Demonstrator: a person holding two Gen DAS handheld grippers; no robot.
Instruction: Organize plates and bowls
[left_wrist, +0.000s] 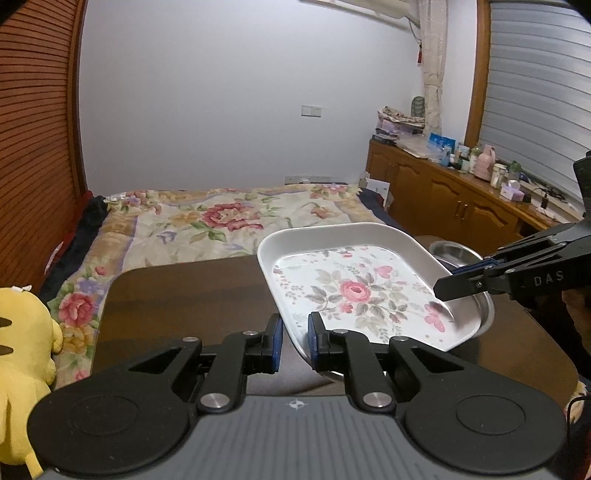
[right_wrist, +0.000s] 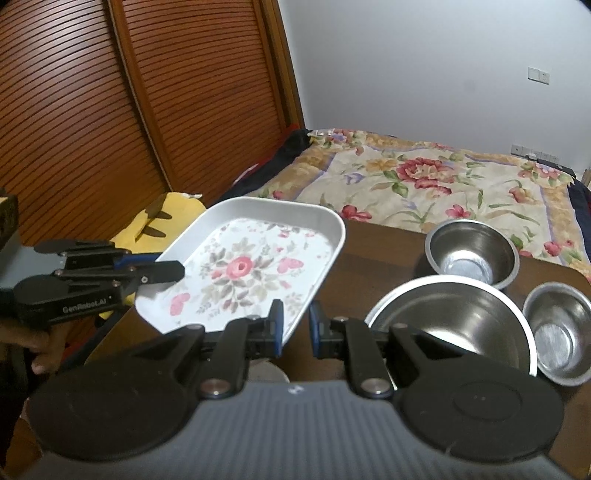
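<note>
The dark wooden table carries three steel bowls: a large bowl near, two small bowls beside it.

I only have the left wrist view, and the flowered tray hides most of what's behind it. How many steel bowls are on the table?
Observer: Three, seen from the right wrist: a large bowl nearest, a small bowl behind it, and a second small bowl to its right.
Operator: Any nested?
Observer: No, none sits inside another; all are on the table.
Operator: Is my left gripper on the rim?
Observer: Side on, the left gripper has its jaws pinching the tray rim.
</note>
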